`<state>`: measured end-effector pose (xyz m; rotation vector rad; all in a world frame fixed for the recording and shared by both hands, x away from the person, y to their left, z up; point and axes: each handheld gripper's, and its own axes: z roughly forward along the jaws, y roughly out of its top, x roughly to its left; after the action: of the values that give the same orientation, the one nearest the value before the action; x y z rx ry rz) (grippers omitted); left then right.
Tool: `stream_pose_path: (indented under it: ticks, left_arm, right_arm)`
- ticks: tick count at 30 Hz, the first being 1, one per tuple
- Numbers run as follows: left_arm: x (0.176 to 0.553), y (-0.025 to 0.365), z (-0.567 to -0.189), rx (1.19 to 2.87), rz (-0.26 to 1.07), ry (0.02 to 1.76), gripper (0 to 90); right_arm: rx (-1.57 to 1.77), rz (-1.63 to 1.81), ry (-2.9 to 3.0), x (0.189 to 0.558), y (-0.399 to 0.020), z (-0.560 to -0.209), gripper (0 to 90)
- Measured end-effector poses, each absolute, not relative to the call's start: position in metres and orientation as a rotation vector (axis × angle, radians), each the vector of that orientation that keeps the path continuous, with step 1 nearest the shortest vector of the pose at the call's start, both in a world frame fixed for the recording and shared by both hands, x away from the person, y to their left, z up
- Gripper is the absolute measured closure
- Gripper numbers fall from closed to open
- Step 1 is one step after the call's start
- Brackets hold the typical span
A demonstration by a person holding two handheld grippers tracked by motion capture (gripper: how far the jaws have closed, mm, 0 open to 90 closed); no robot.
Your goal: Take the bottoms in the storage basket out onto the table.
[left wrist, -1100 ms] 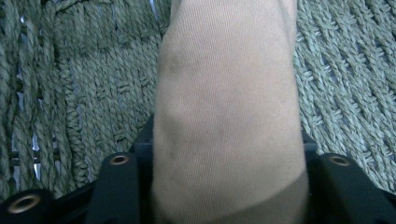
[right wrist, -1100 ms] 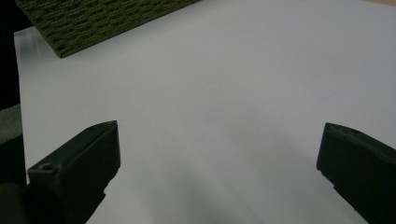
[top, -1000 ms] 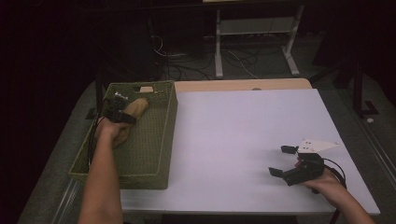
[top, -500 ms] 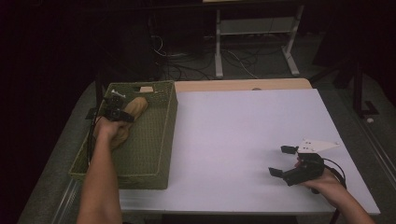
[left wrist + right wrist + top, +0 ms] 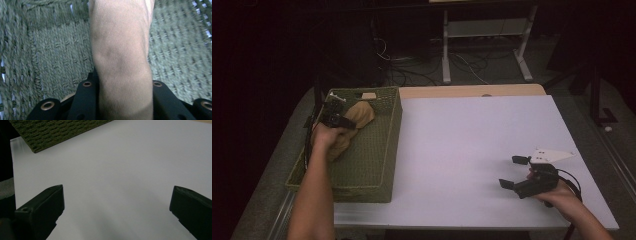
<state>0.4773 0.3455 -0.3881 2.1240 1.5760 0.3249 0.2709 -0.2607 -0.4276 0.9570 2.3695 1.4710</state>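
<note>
In the green woven basket point(image 5: 382, 150) at the left of the white surface point(image 5: 472, 150), the left gripper point(image 5: 333, 116) has its jaws clamped on a tan cloth item point(image 5: 357, 117), and there's the grip! Those jaws have just been closing, and the cloth is right between them. The left gripper view confirms it: the ribbed tan fabric point(image 5: 121, 62) runs up the middle, squeezed between the two black jaws, with the basket's knitted floor point(image 5: 50, 55) behind it on both sides. From the high view, the cloth sits toward the far left corner of the basket, partly under the person's left hand point(image 5: 326, 136), with more of the fabric bunched below the wrist.

Over on the near right side of the surface, the right gripper point(image 5: 516, 172) rests low in the person's right hand point(image 5: 557, 192), well apart from the basket. Its jaws stand wide with nothing between them; the right gripper view looks across bare white surface point(image 5: 120, 170) toward a corner of the basket point(image 5: 55, 132).
</note>
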Motion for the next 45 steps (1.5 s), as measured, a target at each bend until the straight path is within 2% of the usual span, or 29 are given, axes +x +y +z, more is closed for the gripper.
stream_pose_path:
  ticks: [45]
  left_arm:
    - [0.434, 0.291, -0.309, 2.094, 0.306, 1.313, 70.9]
  right_arm:
    - [0.960, 1.488, 2.360, 0.271, -0.261, -0.426, 0.2]
